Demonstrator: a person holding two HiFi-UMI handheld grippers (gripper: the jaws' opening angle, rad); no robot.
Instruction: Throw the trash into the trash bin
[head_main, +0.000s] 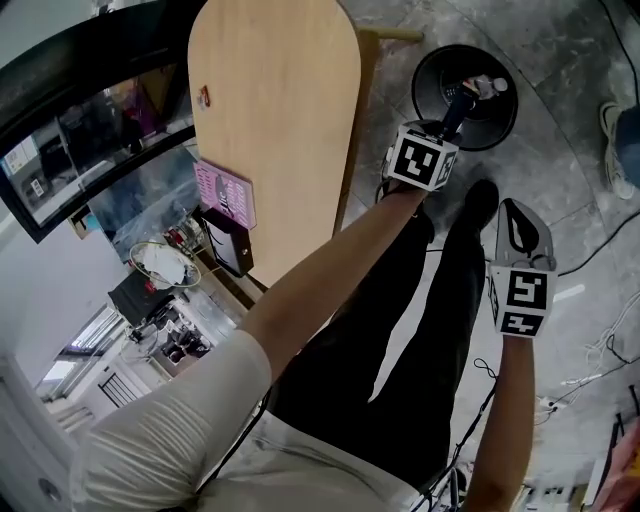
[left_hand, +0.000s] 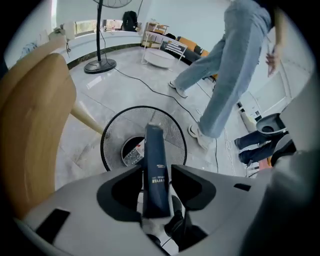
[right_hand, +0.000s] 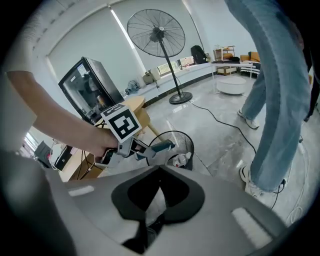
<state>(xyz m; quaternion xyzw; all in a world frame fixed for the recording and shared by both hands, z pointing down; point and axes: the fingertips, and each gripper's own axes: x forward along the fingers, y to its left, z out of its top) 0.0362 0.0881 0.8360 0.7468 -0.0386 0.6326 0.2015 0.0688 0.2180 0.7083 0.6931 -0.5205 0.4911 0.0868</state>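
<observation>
Tube (left_hand: 155, 175): dark navy, white print
Bin (left_hand: 112, 135): black wire mesh
Table (head_main: 275, 110): light wood grain
Cubes (head_main: 421, 158): white, black square markers
Floor (head_main: 560, 110): grey, mottled
Trousers (head_main: 400, 360): black
Shirt (head_main: 170, 430): off-white
Jeans (left_hand: 225, 80): light blue
Shoe (left_hand: 196, 134): white
Card (head_main: 225, 192): pink, dark print
Fan (right_hand: 156, 34): black
Cable (left_hand: 150, 86): black
Fridge (right_hand: 75, 82): black frame

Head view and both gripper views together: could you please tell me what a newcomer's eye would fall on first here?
First, the dark blue flat tube stands between the left gripper's jaws, directly over the round black wire-mesh bin, which already holds trash. Next come a person's legs in light blue jeans beyond the bin and the pale rounded wooden table beside it.
</observation>
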